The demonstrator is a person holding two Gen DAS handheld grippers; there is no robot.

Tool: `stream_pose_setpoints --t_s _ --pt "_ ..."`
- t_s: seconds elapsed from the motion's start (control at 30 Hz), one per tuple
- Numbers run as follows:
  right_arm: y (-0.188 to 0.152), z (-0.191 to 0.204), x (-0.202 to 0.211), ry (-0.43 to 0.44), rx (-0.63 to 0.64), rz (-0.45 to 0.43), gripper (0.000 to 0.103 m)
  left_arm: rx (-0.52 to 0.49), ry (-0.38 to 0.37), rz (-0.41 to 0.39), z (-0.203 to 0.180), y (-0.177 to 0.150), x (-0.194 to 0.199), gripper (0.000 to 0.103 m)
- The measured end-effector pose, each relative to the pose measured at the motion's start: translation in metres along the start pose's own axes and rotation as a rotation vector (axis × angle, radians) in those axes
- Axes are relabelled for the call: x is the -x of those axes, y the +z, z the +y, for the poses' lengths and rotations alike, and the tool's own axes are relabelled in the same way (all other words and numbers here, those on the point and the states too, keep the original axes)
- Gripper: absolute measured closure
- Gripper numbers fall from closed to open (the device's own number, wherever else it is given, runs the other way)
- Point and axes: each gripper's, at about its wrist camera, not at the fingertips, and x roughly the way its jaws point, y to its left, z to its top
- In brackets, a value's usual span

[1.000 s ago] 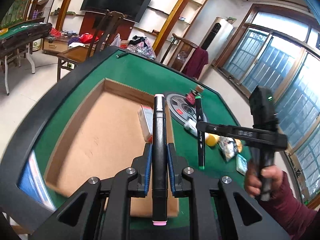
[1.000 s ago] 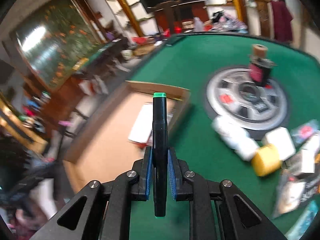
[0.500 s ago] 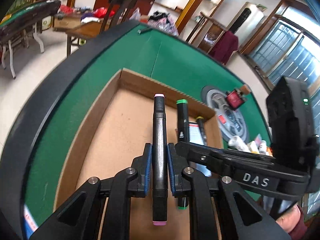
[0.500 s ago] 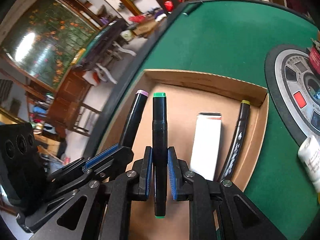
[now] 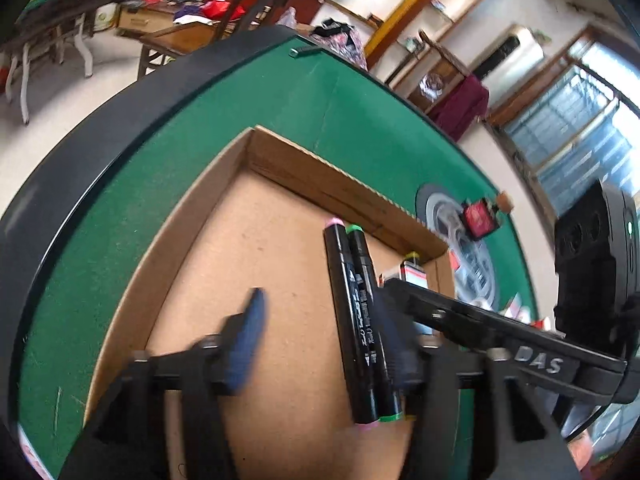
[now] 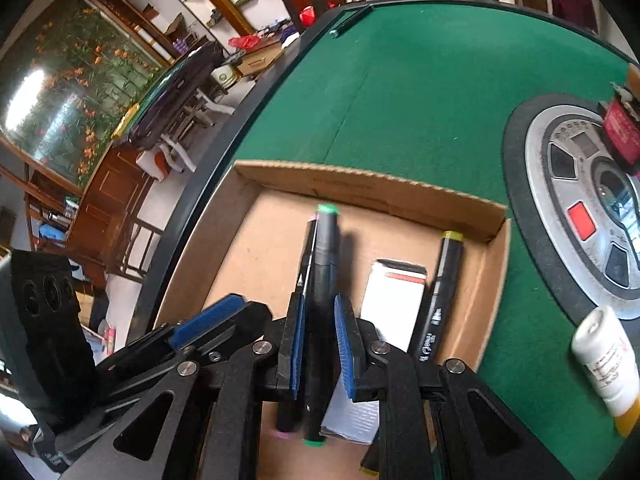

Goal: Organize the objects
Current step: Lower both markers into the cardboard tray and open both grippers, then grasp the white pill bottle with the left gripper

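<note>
A shallow cardboard tray [image 5: 320,172] [image 6: 360,180] lies on the green felt table. A pink-capped black marker [image 5: 348,320] and a green-capped black marker [image 5: 370,312] [image 6: 322,300] lie side by side on its floor. My left gripper [image 5: 324,332] is open, its blurred jaws spread wide around the pair. My right gripper [image 6: 318,344] has its blue pads parted a little on either side of the green-capped marker. A yellow-capped marker [image 6: 440,296] and a white box [image 6: 394,300] lie further right in the tray.
A round grey dial plate [image 6: 560,200] [image 5: 460,248] with a red-labelled object [image 5: 478,218] sits right of the tray. A white and yellow bottle [image 6: 604,360] lies near the front right. Small packets lie beyond it. The table's black rim [image 5: 80,152] curves on the left.
Both grippers came down into the tray. The left jaws opened wide and let go of the pink-capped marker. The right pads loosened off the green-capped marker, which now lies beside it.
</note>
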Motion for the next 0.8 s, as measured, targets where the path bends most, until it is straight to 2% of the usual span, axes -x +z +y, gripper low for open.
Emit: stream_pose_setpoints --t_s 0.07,0.13,0.2,0.3,0.43,0.5,0.67,0.7,0.73,0.77,0.8 --pt "-0.002 -0.003 0.012 0.016 0.003 -0.029 0.071 0.048 -0.011 -0.012 0.005 -0.002 0.005 0.036" --pt "-0.003 -0.004 0.027 0.020 0.008 -0.070 0.047 0.060 -0.020 -0.017 0.004 -0.006 0.009 0.036" --pt "-0.007 -0.006 0.049 0.009 0.020 -0.118 0.041 0.050 -0.012 -0.019 0.000 -0.010 0.011 0.035" --pt "-0.016 -0.006 0.083 -0.028 0.060 -0.184 0.037 0.024 0.005 -0.003 -0.007 -0.019 0.011 0.035" --pt "-0.025 -0.020 0.131 -0.105 0.074 -0.273 0.026 -0.016 0.032 0.013 -0.021 -0.034 0.010 0.035" --pt "-0.032 -0.036 0.154 -0.145 0.071 -0.312 0.024 -0.042 0.037 0.006 -0.031 -0.039 0.011 0.035" --pt "-0.056 -0.068 0.213 -0.365 0.110 -0.422 0.015 -0.096 0.009 -0.052 -0.063 -0.042 0.031 0.034" --pt "-0.064 -0.073 0.231 -0.423 0.131 -0.481 0.005 -0.117 0.001 -0.065 -0.073 -0.043 0.036 0.032" --pt "-0.070 -0.076 0.245 -0.471 0.144 -0.528 0.000 -0.147 -0.006 -0.078 -0.088 -0.044 0.039 0.026" --pt "-0.079 -0.078 0.259 -0.512 0.161 -0.596 0.000 -0.175 -0.012 -0.084 -0.103 -0.046 0.040 0.019" --pt "-0.092 -0.085 0.271 -0.517 0.177 -0.674 0.000 -0.197 -0.016 -0.082 -0.116 -0.048 0.037 0.017"
